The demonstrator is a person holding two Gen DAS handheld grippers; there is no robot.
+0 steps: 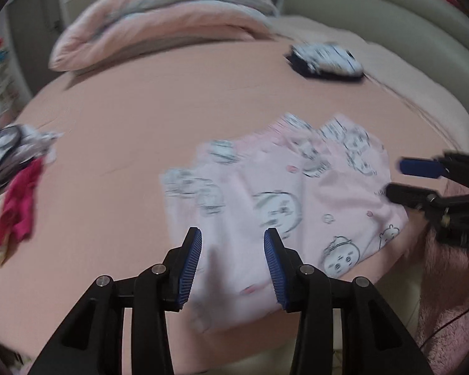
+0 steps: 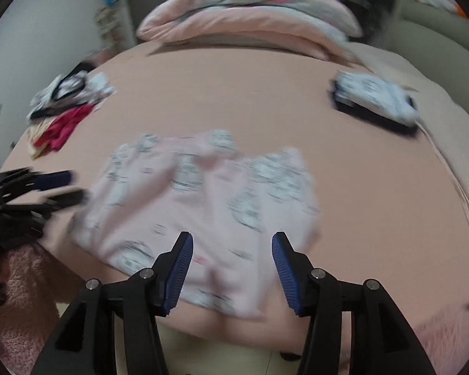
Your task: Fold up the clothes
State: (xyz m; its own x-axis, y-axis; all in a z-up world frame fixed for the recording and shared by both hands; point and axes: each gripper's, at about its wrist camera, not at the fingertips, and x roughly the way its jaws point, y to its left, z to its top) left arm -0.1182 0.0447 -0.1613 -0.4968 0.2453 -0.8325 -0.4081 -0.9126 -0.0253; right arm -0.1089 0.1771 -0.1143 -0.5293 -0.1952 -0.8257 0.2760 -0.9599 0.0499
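A: Start at the grippers. What are they doing?

B: The left gripper [image 1: 233, 240] hangs above the near edge of the pink printed garment [image 1: 281, 200] with its jaws apart and nothing pinched; cloth shows in the gap, but the pads do not press on it. The right gripper [image 2: 233, 243] is much the same, jaws parted a little wider, over the near hem of the same garment [image 2: 203, 206], holding nothing.

A: And the garment itself?

B: It lies on the bed [image 1: 140, 109], close to the near edge, spread roughly flat, with some bunching along its far side. Both views are blurred, so I cannot tell whether it is already doubled over or lies in a single layer.

A: Anything finished?

B: I'd judge so. Far off to the right, near the headboard side, sits a compact dark-and-white bundle [image 1: 326, 61] that looks like a folded item set aside. To the left lies a loose heap: a black-and-white piece [image 1: 12, 147] and a magenta one [image 1: 20, 206] beside it, plainly not folded.

A: So where does that leave the task?

B: Early to middle, by my reading. One item seems done, the pink one is in hand but not yet made into a neat packet, and the heap on the left waits. A rolled quilt [image 2: 250, 9] at the far end of the bed seems to be no part of the job.
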